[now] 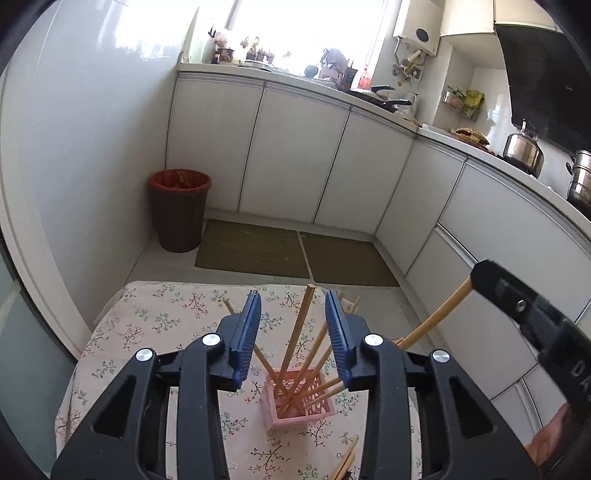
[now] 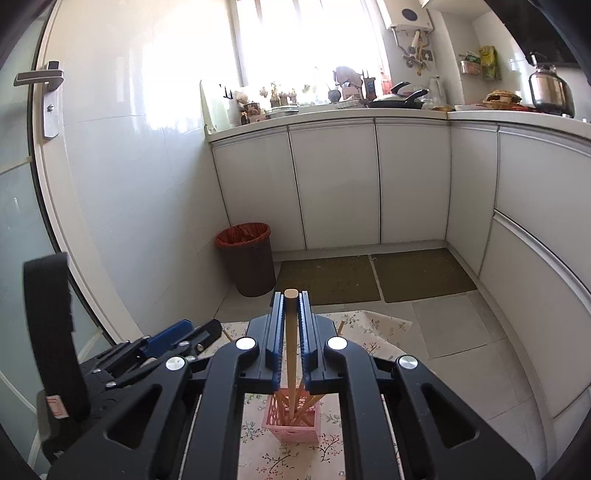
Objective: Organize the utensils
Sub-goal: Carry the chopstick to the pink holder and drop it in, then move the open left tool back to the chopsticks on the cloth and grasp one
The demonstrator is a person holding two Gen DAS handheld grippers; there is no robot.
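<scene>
**Chopstick held over pink holder**

Right gripper [image 2: 291, 332] clamps a wooden chopstick [image 2: 291, 339] upright, its lower end inside the pink holder [image 2: 291, 428] on the floral tablecloth [image 1: 155, 325]. Left gripper [image 1: 291, 332] hovers parted, gripping nothing. Beyond: brown bin [image 1: 179, 210], white cabinets [image 1: 295, 155]

Loose chopsticks [image 1: 345, 463] are cut off by the bottom edge.

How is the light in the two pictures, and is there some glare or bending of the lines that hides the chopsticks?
Left wrist view: the window is blown out white, cabinet edges bow from the fisheye, yet the pink holder and its chopsticks stay sharp. Right wrist view: the window glare spreads onto the tiled wall, and the held chopstick between the right gripper pads reads clearly.
</scene>
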